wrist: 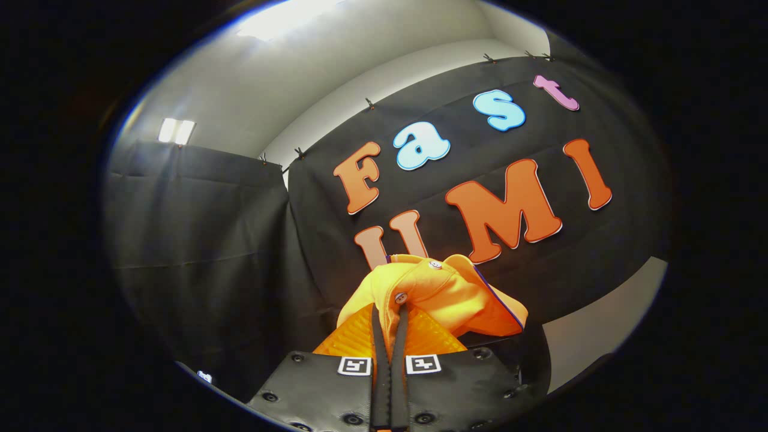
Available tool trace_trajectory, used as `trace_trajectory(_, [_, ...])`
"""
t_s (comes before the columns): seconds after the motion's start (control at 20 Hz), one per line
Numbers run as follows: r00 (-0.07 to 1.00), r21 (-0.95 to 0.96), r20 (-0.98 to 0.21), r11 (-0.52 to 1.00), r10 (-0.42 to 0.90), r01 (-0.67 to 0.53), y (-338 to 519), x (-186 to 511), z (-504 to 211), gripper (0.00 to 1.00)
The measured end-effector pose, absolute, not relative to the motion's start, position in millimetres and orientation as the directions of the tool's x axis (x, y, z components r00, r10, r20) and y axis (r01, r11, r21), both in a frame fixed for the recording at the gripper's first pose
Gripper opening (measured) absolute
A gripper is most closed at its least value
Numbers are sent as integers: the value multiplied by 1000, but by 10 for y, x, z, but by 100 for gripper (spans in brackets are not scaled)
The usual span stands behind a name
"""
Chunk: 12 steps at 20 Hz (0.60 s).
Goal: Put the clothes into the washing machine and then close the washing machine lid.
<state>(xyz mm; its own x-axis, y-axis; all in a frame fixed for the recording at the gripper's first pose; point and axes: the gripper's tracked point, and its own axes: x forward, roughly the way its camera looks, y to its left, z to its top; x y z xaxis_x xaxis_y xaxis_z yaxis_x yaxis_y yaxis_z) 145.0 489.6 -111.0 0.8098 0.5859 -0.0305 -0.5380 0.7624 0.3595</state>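
A: Figure 1, lower centre of the frame. What was the tool (390, 327) doing?

B: Its two fingers (379, 336) stood nearly together, closed on a bunched yellow-orange cloth garment with small round snap buttons (429, 288). A fold of the fabric ran down into the narrow slit between them, so both fingers pressed on it.

A: And where did the garment sit in the picture?

B: Just below the middle of the frame, rising from the fingertips and spreading to the right of them. One button (401, 297) lay right at the fingertips; a second (435, 264) showed higher, on the top fold. A dark trim line (498, 300) edged the garment's right side.

A: What lay behind it?

B: The booth's black cloth wall (198, 240), creased, across the middle of the frame. Above it, at upper left, a pale ceiling (312, 66) with a bright light panel (176, 131).
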Motion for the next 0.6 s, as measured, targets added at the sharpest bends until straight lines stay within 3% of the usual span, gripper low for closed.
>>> trace_trajectory(0.6, [767,321,-245,796,594,-513,5630,1571,-2537,8])
